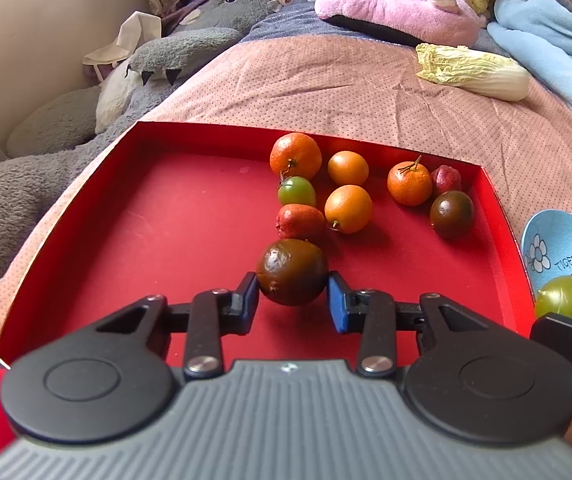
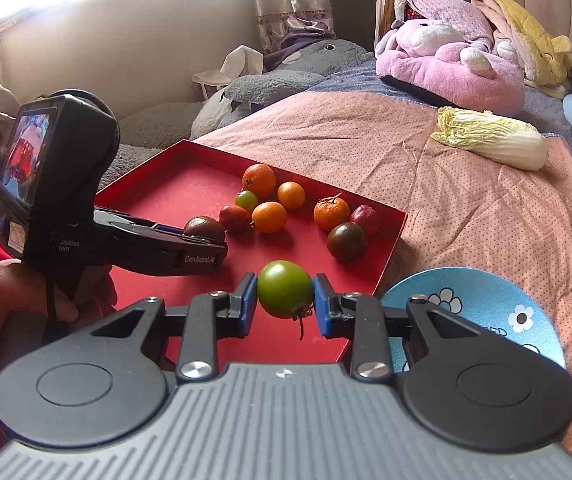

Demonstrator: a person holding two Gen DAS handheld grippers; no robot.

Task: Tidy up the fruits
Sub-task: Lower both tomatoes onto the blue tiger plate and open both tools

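A red tray lies on the bed and holds several fruits: oranges, a small green tomato, red fruits and a dark tomato. My left gripper is shut on a dark brown tomato low over the tray; it also shows in the right wrist view. My right gripper is shut on a green tomato over the tray's near right edge; this tomato shows in the left wrist view.
A blue flowered plate lies on the pink bedspread right of the tray. A napa cabbage lies farther back. Plush toys and a blue blanket sit at the head of the bed. A grey plush is left.
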